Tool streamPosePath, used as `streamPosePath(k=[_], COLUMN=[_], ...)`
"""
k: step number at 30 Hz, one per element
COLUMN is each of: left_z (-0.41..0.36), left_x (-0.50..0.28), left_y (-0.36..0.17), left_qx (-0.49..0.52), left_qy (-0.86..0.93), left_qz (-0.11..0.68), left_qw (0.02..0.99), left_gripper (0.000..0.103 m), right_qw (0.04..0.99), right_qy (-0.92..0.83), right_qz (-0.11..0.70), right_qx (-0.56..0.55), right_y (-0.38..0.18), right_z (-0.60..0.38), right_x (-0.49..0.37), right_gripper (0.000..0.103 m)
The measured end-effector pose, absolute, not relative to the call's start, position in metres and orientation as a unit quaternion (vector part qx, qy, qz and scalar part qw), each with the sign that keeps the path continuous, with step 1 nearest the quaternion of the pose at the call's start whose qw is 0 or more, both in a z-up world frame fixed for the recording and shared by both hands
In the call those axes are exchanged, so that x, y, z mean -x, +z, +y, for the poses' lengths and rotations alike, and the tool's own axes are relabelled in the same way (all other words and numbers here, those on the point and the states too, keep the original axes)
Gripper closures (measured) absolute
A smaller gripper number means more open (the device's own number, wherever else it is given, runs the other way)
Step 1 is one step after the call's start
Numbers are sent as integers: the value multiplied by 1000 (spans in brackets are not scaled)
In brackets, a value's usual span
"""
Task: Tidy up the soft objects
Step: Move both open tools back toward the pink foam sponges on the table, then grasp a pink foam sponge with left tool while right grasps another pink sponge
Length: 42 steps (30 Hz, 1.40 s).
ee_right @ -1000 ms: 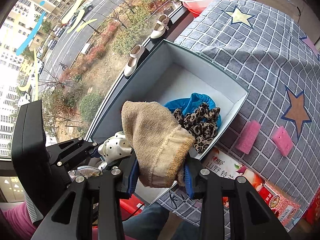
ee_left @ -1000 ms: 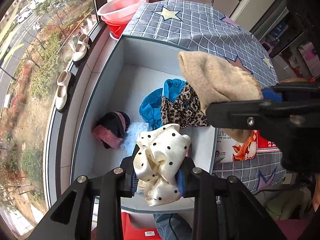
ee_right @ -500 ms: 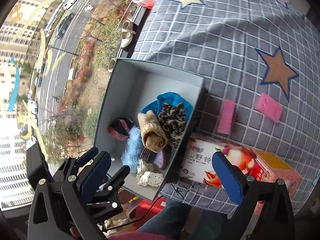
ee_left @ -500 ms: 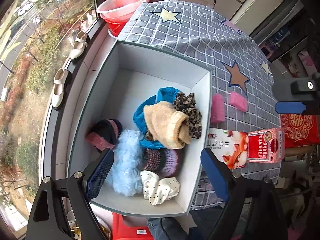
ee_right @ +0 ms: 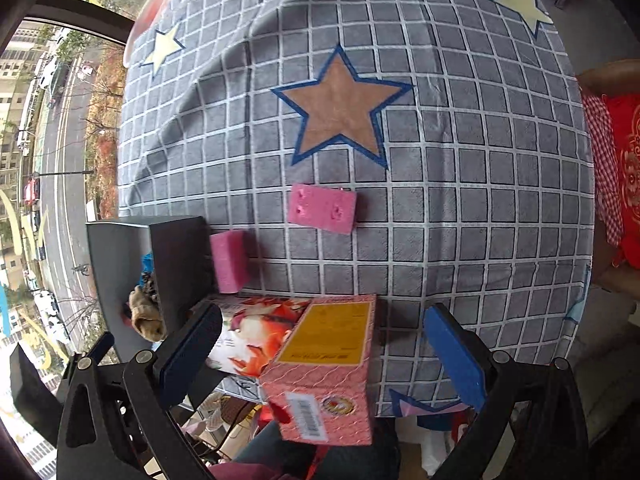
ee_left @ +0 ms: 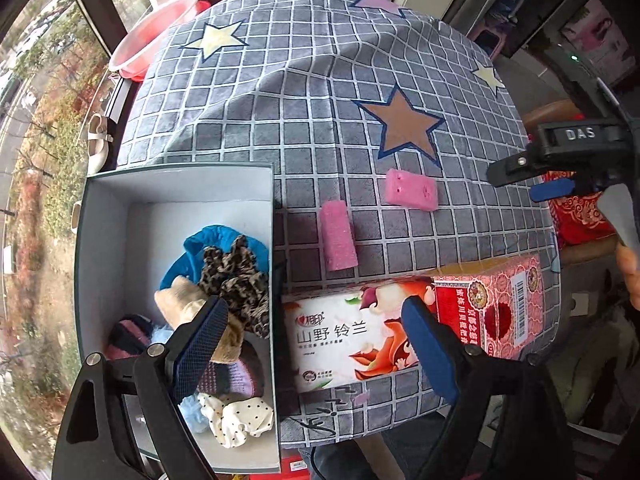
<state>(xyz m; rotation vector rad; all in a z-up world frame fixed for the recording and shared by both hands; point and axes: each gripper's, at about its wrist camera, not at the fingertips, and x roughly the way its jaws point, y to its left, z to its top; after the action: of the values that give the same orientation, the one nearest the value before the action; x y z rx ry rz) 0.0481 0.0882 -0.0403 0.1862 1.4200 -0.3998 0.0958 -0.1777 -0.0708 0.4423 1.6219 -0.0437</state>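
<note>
Both grippers gape empty; pink sponges lie flat.

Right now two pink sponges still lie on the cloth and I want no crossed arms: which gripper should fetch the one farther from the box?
Right gripper, probably: open and empty, with the far pink sponge straight ahead. The left gripper, also open, straddles the box edge.

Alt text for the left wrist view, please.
The open left gripper hovers empty over a grey box of soft clothing items beside two pink sponges on a star-patterned tablecloth.
</note>
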Motion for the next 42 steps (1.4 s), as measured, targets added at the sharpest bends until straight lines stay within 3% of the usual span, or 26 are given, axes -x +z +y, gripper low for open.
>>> streamPosePath(k=[17, 23, 28, 33, 37, 42], left_z=[14, 6, -11, -38, -29, 3], left_x=[-83, -92, -93, -97, -107, -107], left_y=[-132, -163, -170, -153, -127, -142], left_qx=[-143, -151, -165, -48, -80, -105], left_qy=[-157, -136, -150, -259, -226, -163], left_qz=[713, 747, 752, 755, 730, 750], left_qw=[668, 633, 620, 600, 640, 633], left_gripper=[12, 12, 12, 12, 12, 12], right_qw=[582, 596, 604, 614, 626, 656], right_qy=[27, -32, -52, -64, -62, -52], right_qz=[806, 801, 787, 761, 741, 721], right_qx=[-100, -35, -115, -200, -237, -217], right_y=[-233, -235, -232, -226, -216, -198], right_z=[-146, -183, -247, -289, -306, -311], right_x=[-192, -177, -143, -106, -85, -76], right_gripper=[0, 0, 0, 0, 0, 0])
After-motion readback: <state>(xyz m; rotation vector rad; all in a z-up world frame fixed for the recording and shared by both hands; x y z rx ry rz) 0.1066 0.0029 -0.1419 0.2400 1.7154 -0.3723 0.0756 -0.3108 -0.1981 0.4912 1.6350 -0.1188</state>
